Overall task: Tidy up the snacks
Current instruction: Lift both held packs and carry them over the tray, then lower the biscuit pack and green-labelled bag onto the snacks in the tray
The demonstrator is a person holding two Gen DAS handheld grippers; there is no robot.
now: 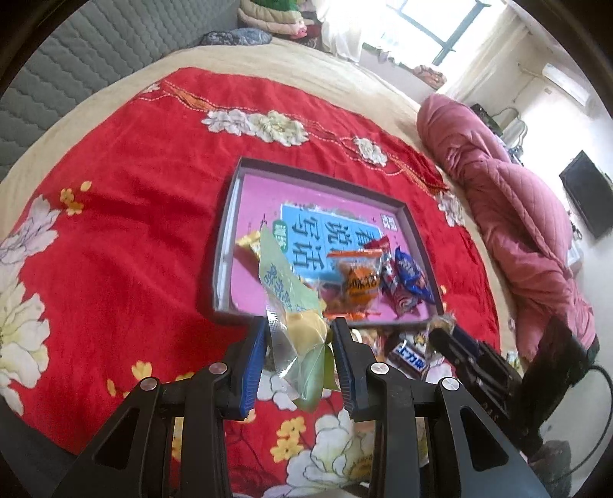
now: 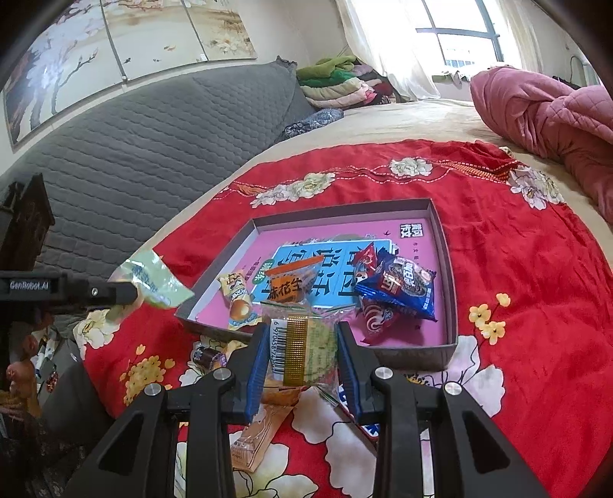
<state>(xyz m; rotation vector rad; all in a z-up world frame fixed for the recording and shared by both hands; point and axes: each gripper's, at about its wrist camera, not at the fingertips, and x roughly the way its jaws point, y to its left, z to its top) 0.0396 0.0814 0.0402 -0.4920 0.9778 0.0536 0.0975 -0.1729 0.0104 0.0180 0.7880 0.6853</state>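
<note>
Left gripper (image 1: 299, 325) clamped on green-wrapped pastry (image 1: 291, 302), lifted just short of the shallow box (image 1: 417, 237). Right gripper (image 2: 300, 333) clamped on barcoded clear-wrapped biscuit (image 2: 302, 344), near the box's front wall. Best: carry clear over the rim, release onto bare pink floor, away from the blue packet (image 2: 402, 287).

A home bedroom: a bed (image 2: 440, 115) with a padded headboard (image 2: 153, 134), folded blankets (image 2: 337, 82), and a curtained window (image 2: 459, 34).
</note>
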